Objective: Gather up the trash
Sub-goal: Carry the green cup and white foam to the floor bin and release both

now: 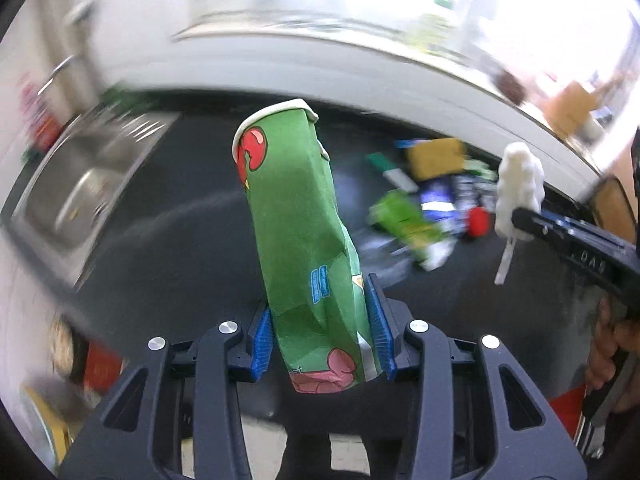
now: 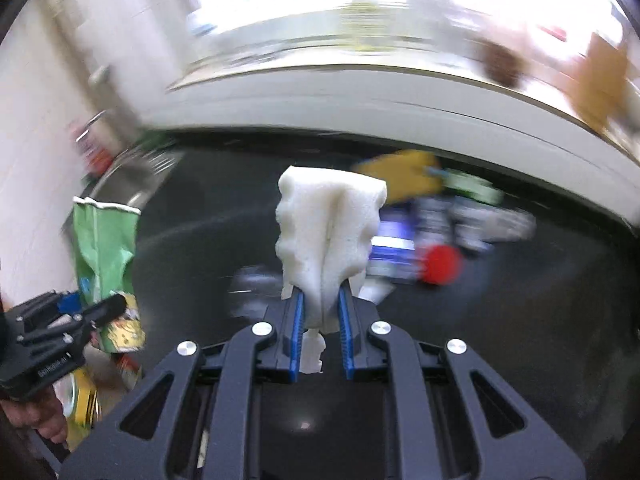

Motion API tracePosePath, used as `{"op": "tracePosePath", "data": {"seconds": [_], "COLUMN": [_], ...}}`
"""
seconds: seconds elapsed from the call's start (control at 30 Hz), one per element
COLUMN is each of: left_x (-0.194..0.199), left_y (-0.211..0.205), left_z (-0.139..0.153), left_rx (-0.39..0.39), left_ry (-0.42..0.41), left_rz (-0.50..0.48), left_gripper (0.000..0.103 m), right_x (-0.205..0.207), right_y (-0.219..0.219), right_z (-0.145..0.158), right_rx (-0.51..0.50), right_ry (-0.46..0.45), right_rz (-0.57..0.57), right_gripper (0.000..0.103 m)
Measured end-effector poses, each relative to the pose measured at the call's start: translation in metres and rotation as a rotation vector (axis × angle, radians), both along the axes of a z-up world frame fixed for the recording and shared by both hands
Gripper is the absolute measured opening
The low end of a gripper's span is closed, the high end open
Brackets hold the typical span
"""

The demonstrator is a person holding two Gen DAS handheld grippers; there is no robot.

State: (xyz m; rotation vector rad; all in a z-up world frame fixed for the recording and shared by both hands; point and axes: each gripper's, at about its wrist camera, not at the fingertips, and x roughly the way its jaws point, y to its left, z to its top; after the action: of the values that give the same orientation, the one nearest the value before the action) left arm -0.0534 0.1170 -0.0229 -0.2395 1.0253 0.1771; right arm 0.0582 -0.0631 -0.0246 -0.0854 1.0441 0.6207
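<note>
Left claw (image 1: 324, 332) pinches crushed paper cup (image 1: 296, 220) at its base: light, floppy. Right claw (image 2: 320, 320) squeezes soft foam (image 2: 330, 232) low; your grips look secure.

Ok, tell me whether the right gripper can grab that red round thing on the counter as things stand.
Probably not yet. The right gripper is shut on a white foam piece, so its jaws are full. The red round thing lies in plain sight among the litter on the dark counter, with nothing over it; the foam must be dropped first.
</note>
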Motion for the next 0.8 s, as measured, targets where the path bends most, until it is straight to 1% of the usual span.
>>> {"op": "tracePosePath", "data": {"seconds": [0.03, 0.07, 0.17, 0.2, 0.3, 0.33, 0.4, 0.47, 0.5, 0.53, 0.63, 0.67, 0.8], "left_x": [-0.025, -0.051, -0.119, -0.137, -0.206, -0.219, -0.239, -0.254, -0.259, -0.266, -0.271, -0.285, -0.288], "left_y": [0.021, 0.041, 0.085, 0.097, 0.137, 0.143, 0.159, 0.173, 0.18, 0.19, 0.211, 0.217, 0.233], "left_z": [-0.005, -0.01, -0.028, -0.034, -0.076, -0.088, -0.111, -0.141, -0.155, -0.175, -0.216, -0.227, -0.26], "left_rx": [0.0, 0.003, 0.018, 0.013, -0.038, -0.044, -0.053, -0.077, -0.092, -0.121, -0.17, -0.185, -0.222], "left_ry": [0.008, 0.011, 0.022, 0.029, 0.081, 0.092, 0.106, 0.127, 0.131, 0.133, 0.14, 0.142, 0.152], "left_rz": [0.057, 0.113, 0.244, 0.276, 0.388, 0.409, 0.446, 0.487, 0.502, 0.523, 0.55, 0.562, 0.571], "left_gripper": [0.041, 0.041, 0.041, 0.041, 0.041, 0.041, 0.041, 0.041, 0.041, 0.041, 0.042, 0.042, 0.042], "right_x": [-0.007, -0.022, -0.066, -0.087, -0.143, -0.164, -0.195, -0.223, -0.236, -0.245, -0.265, -0.269, -0.283], "right_y": [0.019, 0.05, 0.136, 0.164, 0.235, 0.257, 0.29, 0.318, 0.331, 0.345, 0.374, 0.381, 0.4], "right_z": [0.0, -0.002, -0.015, -0.022, -0.046, -0.057, -0.079, -0.102, -0.116, -0.13, -0.164, -0.172, -0.192], "right_rx": [0.01, 0.031, 0.06, 0.071, 0.066, 0.051, 0.014, -0.034, -0.063, -0.095, -0.157, -0.174, -0.221], "right_ry": [0.006, 0.02, 0.093, 0.121, 0.178, 0.199, 0.233, 0.239, 0.24, 0.243, 0.259, 0.262, 0.266], "right_rz": [0.043, 0.122, 0.327, 0.403, 0.588, 0.644, 0.731, 0.8, 0.834, 0.861, 0.904, 0.912, 0.929], "right_gripper": [0.016, 0.016, 0.016, 0.016, 0.016, 0.016, 0.016, 0.016, 0.016, 0.016, 0.016, 0.016, 0.016]}}
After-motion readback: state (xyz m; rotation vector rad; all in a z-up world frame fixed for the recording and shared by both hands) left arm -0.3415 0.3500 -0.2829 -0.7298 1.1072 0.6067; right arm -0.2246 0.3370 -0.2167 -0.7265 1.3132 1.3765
